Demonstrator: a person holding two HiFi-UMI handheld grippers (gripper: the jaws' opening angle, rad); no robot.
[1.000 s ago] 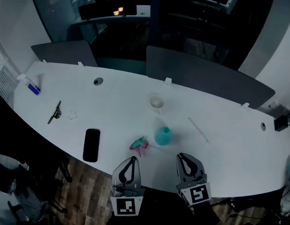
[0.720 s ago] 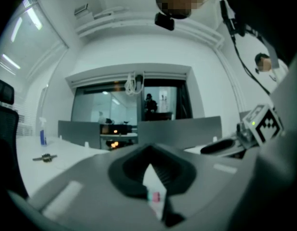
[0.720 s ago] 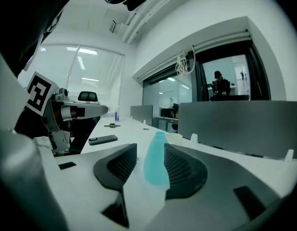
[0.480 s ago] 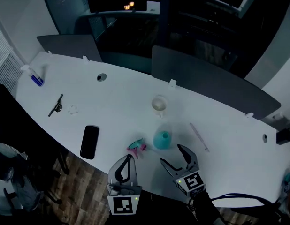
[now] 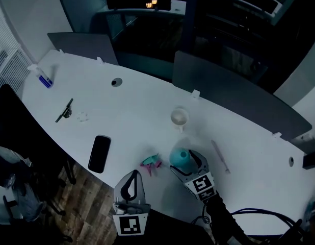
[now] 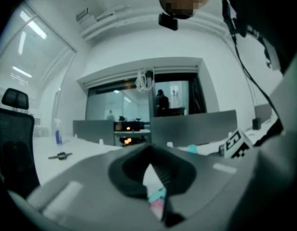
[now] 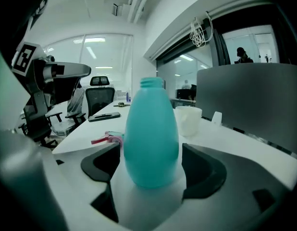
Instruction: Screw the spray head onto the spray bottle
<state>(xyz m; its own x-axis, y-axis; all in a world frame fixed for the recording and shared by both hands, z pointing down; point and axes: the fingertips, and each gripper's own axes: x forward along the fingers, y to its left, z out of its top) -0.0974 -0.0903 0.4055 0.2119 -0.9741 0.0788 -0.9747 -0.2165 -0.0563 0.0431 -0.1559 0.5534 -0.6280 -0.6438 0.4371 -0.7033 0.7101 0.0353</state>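
Observation:
A teal spray bottle (image 5: 179,156) stands upright and uncapped near the table's front edge. My right gripper (image 5: 188,163) has its jaws on either side of the bottle's base. In the right gripper view the bottle (image 7: 151,134) fills the middle, and the jaws of the gripper (image 7: 153,167) are opening, with a gap on both sides. The pink and teal spray head (image 5: 151,162) lies on the table left of the bottle. My left gripper (image 5: 132,176) hangs shut and empty at the table edge just short of the head. In the left gripper view the spray head (image 6: 157,199) shows beyond the gripper (image 6: 149,166).
A white cup (image 5: 179,117) stands behind the bottle. A black phone (image 5: 99,153) lies to the left, a thin clear tube (image 5: 220,156) to the right. A black tool (image 5: 64,110) and a small spray bottle (image 5: 44,78) sit far left. Grey dividers (image 5: 234,93) line the back.
My right gripper has moved forward from the table edge to the teal bottle and gone from shut to wide open around it. The left gripper has stayed shut near the edge.

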